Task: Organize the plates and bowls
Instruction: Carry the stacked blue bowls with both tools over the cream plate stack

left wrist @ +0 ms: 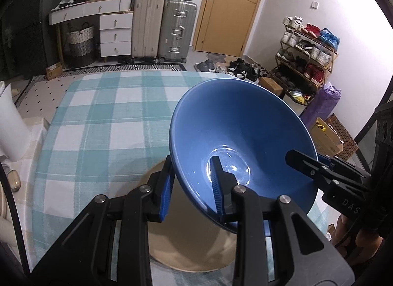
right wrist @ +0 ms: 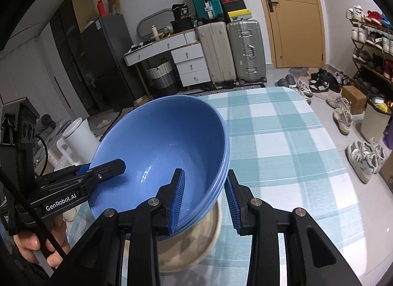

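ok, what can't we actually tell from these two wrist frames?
- Beige plate: mostly hidden by the blue bowl and gripper fingers in both views; motion-blurred in the right wrist view.
- Bowl count: right wrist shows stacked rims; the number is unclear.
- Right hand-held gripper: whether its outer finger touches the rim is unclear.
- Left hand-held gripper: its hold on the bowl's rim looks closed.

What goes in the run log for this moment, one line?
left hand-held gripper: straddling blue bowl rim | right hand-held gripper: straddling opposite rim, outer pad apart | bowls: stacked, tilted, over beige plate | surface: checked tablecloth
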### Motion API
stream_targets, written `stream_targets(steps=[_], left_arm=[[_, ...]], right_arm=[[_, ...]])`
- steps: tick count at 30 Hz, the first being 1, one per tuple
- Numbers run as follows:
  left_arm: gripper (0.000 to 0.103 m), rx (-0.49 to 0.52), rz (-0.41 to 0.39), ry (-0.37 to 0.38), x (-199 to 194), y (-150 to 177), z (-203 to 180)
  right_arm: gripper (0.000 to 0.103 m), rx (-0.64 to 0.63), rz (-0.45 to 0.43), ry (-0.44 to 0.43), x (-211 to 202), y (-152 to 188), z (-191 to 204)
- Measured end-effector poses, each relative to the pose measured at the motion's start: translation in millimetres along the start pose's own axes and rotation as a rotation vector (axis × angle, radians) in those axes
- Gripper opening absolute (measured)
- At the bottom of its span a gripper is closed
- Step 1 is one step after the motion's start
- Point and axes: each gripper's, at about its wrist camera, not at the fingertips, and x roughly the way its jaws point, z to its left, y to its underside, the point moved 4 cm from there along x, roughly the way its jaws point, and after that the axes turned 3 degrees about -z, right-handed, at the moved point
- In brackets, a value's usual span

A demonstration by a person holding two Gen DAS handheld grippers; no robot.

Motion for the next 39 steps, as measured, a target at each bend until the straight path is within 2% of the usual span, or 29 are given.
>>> stream_targets(steps=[5, 13, 28, 39], left_arm=[[0.025, -0.014, 0.006, -0.030, 2, 7, 16], [0.025, -0.023, 0.031, -0.067, 26, 16, 32], [0.025, -0.035, 0.084, -0.084, 62, 33, 52], [0.025, -0.024, 0.076, -0.094, 69, 32, 55]], right_arm=[[0.034, -0.019, 0.024, -0.013, 16, 5, 9], [0.034, -0.038, 0.051, -0.015, 36, 12, 18], [0.034, -0.078, 0.083, 0.006, 59, 20, 18], [0.034, -0.081, 0.075, -0.003, 64, 22, 18]])
